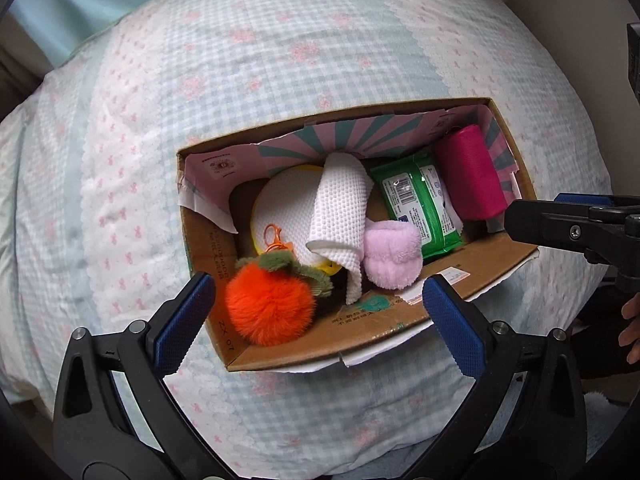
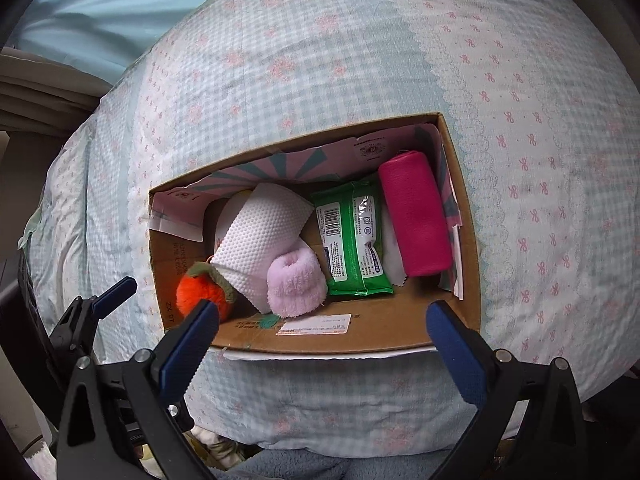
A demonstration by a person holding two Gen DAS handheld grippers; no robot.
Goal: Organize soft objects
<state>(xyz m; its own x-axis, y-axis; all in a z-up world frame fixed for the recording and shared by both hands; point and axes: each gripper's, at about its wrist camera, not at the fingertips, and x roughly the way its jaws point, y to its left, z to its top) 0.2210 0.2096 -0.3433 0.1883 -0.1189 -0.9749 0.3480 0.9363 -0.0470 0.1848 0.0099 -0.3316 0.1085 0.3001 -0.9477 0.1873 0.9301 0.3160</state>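
An open cardboard box [image 1: 496,254] sits on a checked quilt [image 1: 280,60]. Inside lie an orange fluffy fruit charm [image 1: 270,306], a white dotted cloth [image 1: 340,208], a pink fluffy piece [image 1: 394,256], a green wipes pack [image 1: 416,204] and a magenta pouch [image 1: 470,172]. My left gripper [image 1: 320,280] hangs open above the box's near left end, the orange charm below it, nothing between its pads. My right gripper [image 2: 323,306] hangs open over the near wall of the box [image 2: 380,332], above the pink piece [image 2: 294,284] and wipes pack [image 2: 352,240], holding nothing.
The quilt [image 2: 360,60] bulges all around the box. A pale blue sheet [image 2: 100,12] lies beyond it. A hand [image 1: 632,328] shows at the right edge of the left wrist view. A round white and yellow thing [image 1: 280,208] lies under the dotted cloth.
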